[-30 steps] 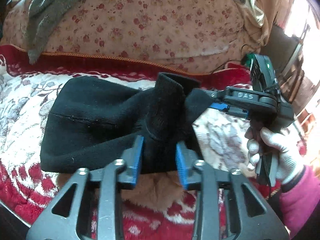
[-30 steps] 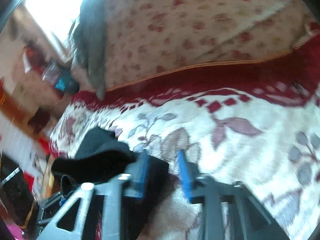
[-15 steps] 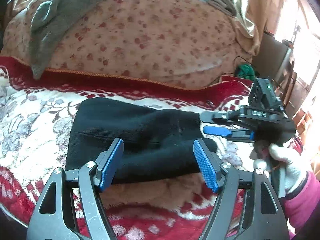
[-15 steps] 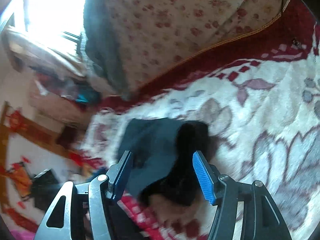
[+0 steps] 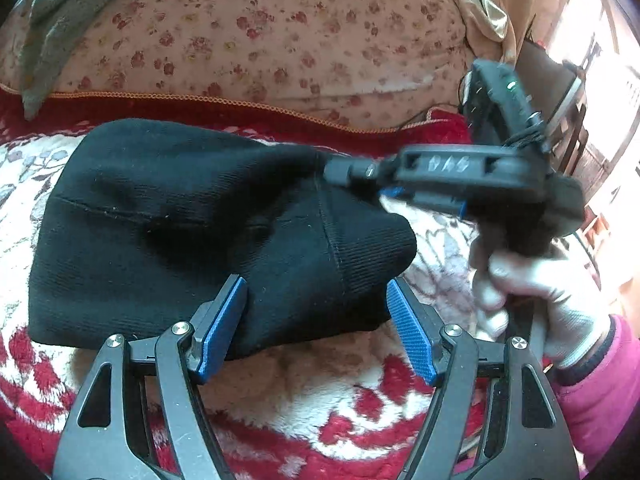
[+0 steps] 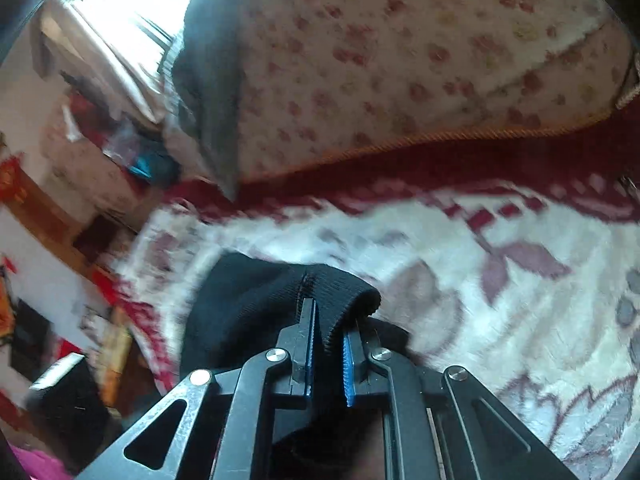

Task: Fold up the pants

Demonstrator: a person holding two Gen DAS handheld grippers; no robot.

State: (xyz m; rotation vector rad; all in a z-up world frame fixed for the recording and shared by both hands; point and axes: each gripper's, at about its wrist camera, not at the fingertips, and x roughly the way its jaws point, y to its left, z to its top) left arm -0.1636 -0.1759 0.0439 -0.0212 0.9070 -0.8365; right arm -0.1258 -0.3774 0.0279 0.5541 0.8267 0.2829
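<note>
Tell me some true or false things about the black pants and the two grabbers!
1. The right gripper pinches an edge of the pants. True; its jaws have just been closing.
2. The left gripper is squeezed shut. False: its jaws stand wide apart, with the near edge of the pants between them.
3. The pants are white. False: they are black.
4. The pants lie on a red and white blanket. True.
5. The hand on the right gripper is bare. False: it wears a white glove.
</note>
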